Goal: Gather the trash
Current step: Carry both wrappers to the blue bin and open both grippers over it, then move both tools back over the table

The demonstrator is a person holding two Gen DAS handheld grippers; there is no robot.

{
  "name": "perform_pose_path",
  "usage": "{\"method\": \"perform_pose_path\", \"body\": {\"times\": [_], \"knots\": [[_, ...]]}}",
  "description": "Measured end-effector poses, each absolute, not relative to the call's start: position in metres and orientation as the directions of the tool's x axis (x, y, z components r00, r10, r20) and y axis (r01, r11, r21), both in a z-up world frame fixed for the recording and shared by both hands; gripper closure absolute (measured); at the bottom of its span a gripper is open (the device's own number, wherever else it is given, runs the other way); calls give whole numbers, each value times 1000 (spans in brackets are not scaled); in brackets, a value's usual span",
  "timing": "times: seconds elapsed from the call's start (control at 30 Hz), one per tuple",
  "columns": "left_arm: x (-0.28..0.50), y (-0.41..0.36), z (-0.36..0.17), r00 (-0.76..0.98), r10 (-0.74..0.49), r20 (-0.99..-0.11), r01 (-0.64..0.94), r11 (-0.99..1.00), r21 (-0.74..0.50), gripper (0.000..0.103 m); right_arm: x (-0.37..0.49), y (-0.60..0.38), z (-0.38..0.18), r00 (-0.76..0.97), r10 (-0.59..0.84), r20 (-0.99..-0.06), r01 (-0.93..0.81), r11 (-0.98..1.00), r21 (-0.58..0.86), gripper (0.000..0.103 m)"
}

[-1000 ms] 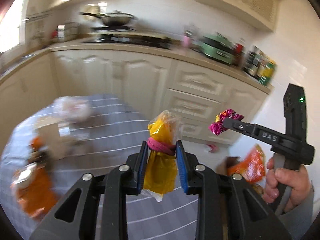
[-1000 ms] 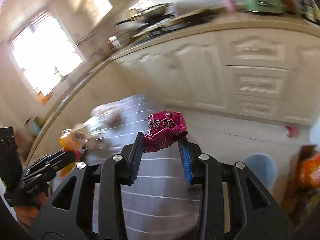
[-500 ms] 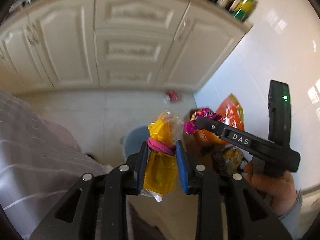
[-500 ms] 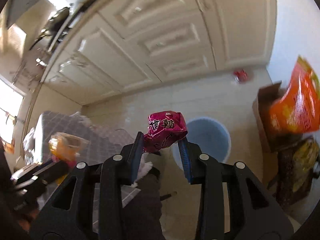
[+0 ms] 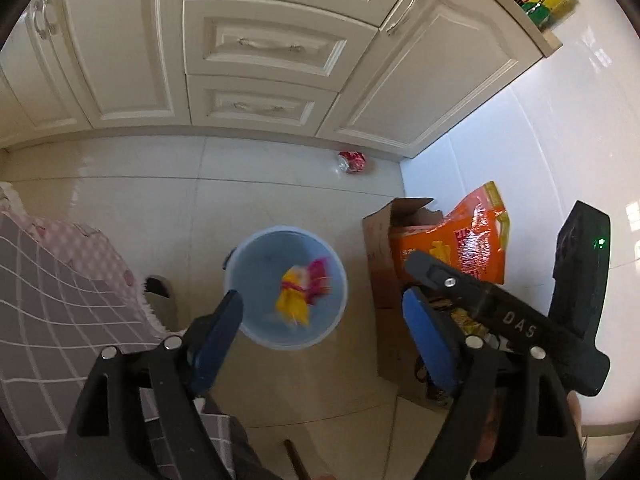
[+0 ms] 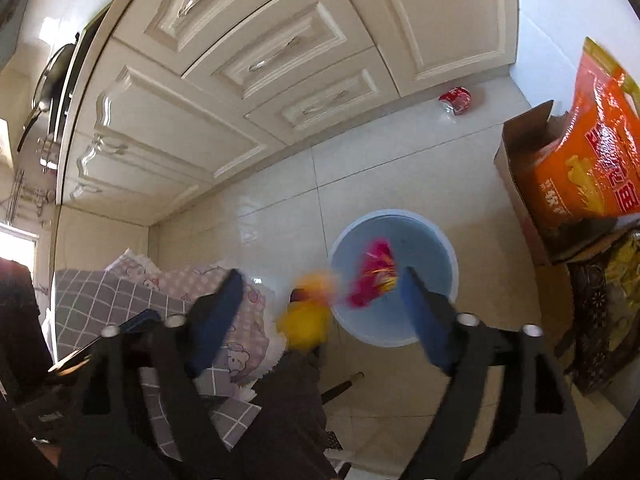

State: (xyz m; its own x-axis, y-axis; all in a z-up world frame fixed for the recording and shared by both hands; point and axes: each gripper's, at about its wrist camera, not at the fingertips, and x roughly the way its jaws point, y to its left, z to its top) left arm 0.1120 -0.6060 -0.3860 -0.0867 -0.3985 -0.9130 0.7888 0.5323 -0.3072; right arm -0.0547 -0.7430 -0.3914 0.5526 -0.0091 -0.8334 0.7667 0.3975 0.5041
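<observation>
Bin point(image 5: 240, 280): we see it on the floor, in front of the cabinets point(image 5: 260, 48), below and between our two grippers.
Wrappers: two wrappers point(image 5: 302, 290) appear over the bin's opening; we cannot tell whether they touch its bottom.
Box point(image 5: 384, 264): it stands right of the bin, against the wall, with a large bag point(image 5: 468, 236) inside it.
Small packet point(image 5: 352, 161): it lies on the floor behind the bin, at the cabinet base.
Cloth point(image 5: 60, 280): we find it left of the bin.
</observation>
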Motion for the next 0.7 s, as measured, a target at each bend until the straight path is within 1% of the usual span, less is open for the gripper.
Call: {"method": "perform_pose_path", "body": {"times": [0.03, 0.1, 0.2, 0.47, 0.7], "knots": [[112, -604, -381, -60, -392, -918, 797, 535, -281, 21, -56, -744, -391, 552, -16, -834, 770, 395, 501, 11], [112, -600, -370, -32, -403, -915, 804, 534, -263, 20, -60, -741, -385, 555, -39, -831, 775, 388, 500, 6], [109, -589, -347, 35, -434, -900, 814, 535, -226, 15, -62, -737, -376, 552, -63, -831, 780, 392, 488, 6], [94, -558, -293, 137, -502, -854, 837, 520, -171, 12, -66, -717, -340, 569, -104, -816, 767, 424, 481, 6], [81, -522, -251, 201, -553, -809, 842, 520, -146, 12, -66, -691, -291, 609, -149, -779, 736, 473, 484, 6]]}}
